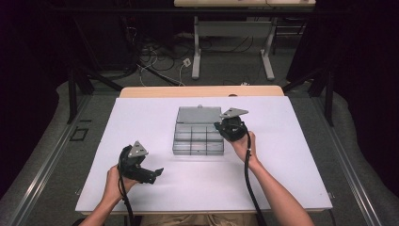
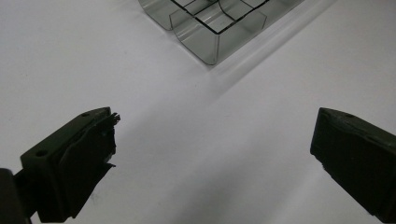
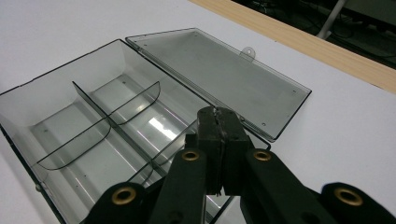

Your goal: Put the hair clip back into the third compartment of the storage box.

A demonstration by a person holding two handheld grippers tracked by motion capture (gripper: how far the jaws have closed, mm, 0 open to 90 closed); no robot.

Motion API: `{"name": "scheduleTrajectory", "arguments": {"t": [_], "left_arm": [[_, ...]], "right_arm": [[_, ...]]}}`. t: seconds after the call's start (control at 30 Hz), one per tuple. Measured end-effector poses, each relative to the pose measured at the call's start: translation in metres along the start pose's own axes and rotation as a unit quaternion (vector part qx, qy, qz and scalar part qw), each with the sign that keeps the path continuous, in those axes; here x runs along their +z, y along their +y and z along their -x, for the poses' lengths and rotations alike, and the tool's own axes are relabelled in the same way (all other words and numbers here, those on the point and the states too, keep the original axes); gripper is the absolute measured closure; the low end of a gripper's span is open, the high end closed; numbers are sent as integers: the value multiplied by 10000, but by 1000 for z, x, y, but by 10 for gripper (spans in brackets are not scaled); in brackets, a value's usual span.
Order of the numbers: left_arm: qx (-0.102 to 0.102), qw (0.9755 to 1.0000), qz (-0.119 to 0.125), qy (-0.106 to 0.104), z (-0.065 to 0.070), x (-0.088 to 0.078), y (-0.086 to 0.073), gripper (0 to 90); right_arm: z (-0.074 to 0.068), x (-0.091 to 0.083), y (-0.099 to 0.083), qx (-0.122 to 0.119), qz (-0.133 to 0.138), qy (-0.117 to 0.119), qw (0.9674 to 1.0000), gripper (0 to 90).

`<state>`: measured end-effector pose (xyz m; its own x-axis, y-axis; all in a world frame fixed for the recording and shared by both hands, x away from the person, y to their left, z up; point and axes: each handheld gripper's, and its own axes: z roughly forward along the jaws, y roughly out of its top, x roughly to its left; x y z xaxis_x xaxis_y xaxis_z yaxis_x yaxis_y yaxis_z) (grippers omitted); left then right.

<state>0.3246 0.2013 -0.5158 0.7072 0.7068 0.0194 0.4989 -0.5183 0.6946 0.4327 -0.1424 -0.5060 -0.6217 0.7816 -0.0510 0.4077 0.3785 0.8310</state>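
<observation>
— Which step is this?
— Work on the clear organizer box [image 1: 198, 137], which sits mid-desk [image 1: 141, 117] with its lid [image 3: 219, 74] laid flat open; the right gripper [image 3: 219, 122] hovers over its right edge, fingers clenched together, apparently on nothing
— And the left gripper [image 1: 151, 174]?
— Well apart on the near left; fingers spread wide, empty; next, I'd judge, something must be reached for

Each gripper, left gripper [image 1: 157, 172] and right gripper [image 1: 218, 126], is black, topped by a grey three-cornered plate, trailing a black cable. Brass-coloured pivot pins join the right gripper's linkage arms behind its jaws.
</observation>
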Motion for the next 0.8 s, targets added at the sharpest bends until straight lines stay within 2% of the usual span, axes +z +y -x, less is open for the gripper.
{"name": "scheduleTrajectory", "arguments": {"t": [0.1,0.17,0.3,0.33,0.43,0.47,0.5,0.8], "left_arm": [[-11,10000,9,5,0,0,0,0],[10,10000,-69,-43,0,0,1,0],[-8,10000,10,-6,0,1,0,0],[6,10000,-70,-46,0,0,1,0],[-27,10000,16,-5,0,2,0,0],[-13,10000,12,4,0,2,0,0],[-10,10000,10,3,1,2,1,0],[-7,10000,-39,-19,1,2,1,0]], "right_arm": [[0,2,-1,-4,-10,44,10000,900],[-1,3,-2,10,-31,47,10000,900],[-2,5,-3,31,-51,76,10000,900],[-2,5,-3,42,-59,100,9999,899],[-4,8,-5,60,-56,108,9999,899],[-4,7,-4,20,-180,124,9998,900],[-5,9,-5,30,-103,127,9999,899],[-6,14,-7,37,-231,170,9996,898]]}}
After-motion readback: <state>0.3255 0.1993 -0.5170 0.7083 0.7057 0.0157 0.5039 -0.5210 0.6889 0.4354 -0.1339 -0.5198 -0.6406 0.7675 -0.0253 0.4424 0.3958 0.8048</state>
